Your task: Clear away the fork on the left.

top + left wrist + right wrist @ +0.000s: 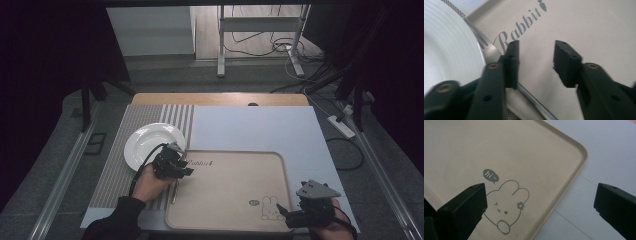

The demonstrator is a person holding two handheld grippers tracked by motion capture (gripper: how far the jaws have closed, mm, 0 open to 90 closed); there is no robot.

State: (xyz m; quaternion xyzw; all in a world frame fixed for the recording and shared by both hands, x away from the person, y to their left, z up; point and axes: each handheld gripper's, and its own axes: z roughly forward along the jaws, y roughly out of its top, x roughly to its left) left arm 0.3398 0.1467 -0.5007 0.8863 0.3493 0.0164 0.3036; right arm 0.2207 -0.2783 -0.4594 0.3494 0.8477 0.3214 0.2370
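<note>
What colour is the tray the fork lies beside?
Beige, with a grey rabbit drawing: the tray shows best in the right gripper view.

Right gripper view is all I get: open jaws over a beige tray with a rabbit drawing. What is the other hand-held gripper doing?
Observer: The left hand-held gripper is over the tray's left edge, jaws open, nothing between the pads.
Operator: Anything beneath it?
Observer: A metal fork lies along that edge and passes under one jaw.
Operator: What is next to the fork?
Observer: A white plate, right beside the tines.
Operator: Is it on the tray?
Observer: No, it sits on a striped mat left of the tray.
</note>
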